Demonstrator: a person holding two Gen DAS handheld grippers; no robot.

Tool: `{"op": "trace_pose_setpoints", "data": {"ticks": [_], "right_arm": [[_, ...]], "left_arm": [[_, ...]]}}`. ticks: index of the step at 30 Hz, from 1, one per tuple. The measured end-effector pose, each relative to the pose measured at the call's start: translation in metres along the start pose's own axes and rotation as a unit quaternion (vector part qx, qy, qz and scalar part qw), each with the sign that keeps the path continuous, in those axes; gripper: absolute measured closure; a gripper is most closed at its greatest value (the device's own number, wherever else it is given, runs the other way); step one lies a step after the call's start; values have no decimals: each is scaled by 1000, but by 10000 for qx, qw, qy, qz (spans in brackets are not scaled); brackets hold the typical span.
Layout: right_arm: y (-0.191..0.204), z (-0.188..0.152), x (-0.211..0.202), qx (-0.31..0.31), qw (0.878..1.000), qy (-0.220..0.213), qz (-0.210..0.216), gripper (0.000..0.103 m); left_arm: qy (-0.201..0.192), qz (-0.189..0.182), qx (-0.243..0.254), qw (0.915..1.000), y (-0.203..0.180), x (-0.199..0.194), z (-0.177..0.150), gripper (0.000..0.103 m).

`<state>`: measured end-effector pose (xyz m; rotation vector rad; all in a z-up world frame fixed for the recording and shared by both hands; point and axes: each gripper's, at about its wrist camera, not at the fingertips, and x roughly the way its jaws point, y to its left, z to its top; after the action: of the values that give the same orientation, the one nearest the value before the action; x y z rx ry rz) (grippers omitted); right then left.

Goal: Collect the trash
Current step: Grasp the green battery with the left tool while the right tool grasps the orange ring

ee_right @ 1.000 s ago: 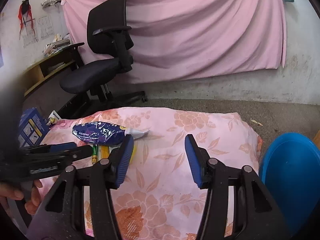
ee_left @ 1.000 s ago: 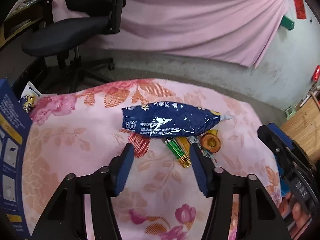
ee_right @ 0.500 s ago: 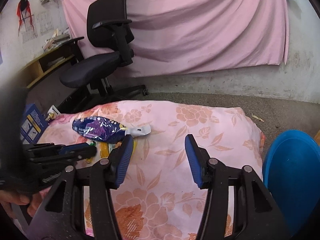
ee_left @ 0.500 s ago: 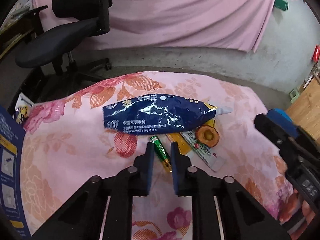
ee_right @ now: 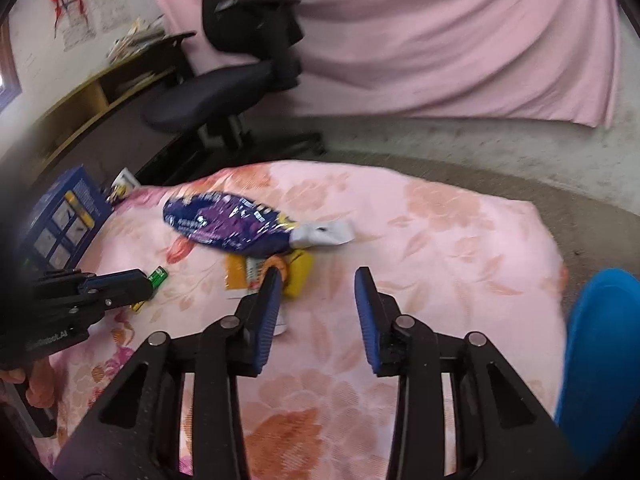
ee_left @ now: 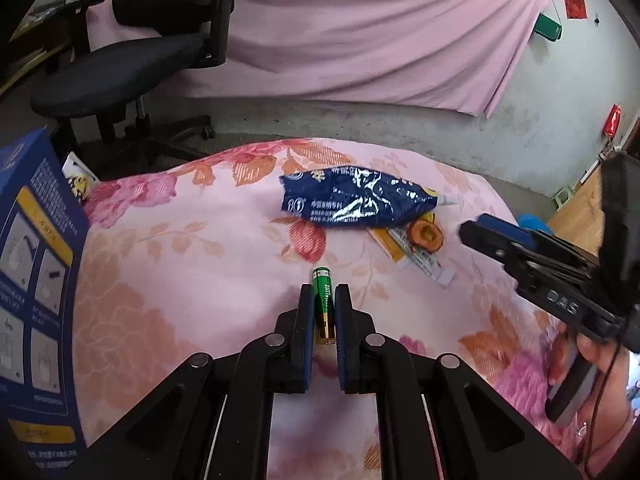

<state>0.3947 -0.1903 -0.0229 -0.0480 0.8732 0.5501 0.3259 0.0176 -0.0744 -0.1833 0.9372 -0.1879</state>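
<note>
Low in the middle of the left wrist frame, the left gripper (ee_left: 324, 292) now pinches the green battery (ee_left: 323, 300), pulled clear of the blue wrapper (ee_left: 352, 202) and the pile beneath it (half a second ago it lay right beside them). Right gripper (ee_right: 316, 280) stays spread wide over the floral cloth (ee_right: 440, 240), blue bin (ee_right: 600, 340) at far right.
</note>
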Motion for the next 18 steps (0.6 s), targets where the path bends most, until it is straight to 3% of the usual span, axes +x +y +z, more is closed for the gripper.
{"op": "trace_pose_setpoints", "data": {"ticks": [5,13,18], "right_arm": [[14,5,6,-252,9996,30,121,52],[30,1,20,-652,9973,330,92,64],[32,0,24,-695,9967,407,51,64]], "left_arm": [[66,-226,-179,9996,8,0,-1,95],[86,-206,-148,9996,5,0,-1,96],[126,-225,-104,9996,1,1,-2,93]]}}
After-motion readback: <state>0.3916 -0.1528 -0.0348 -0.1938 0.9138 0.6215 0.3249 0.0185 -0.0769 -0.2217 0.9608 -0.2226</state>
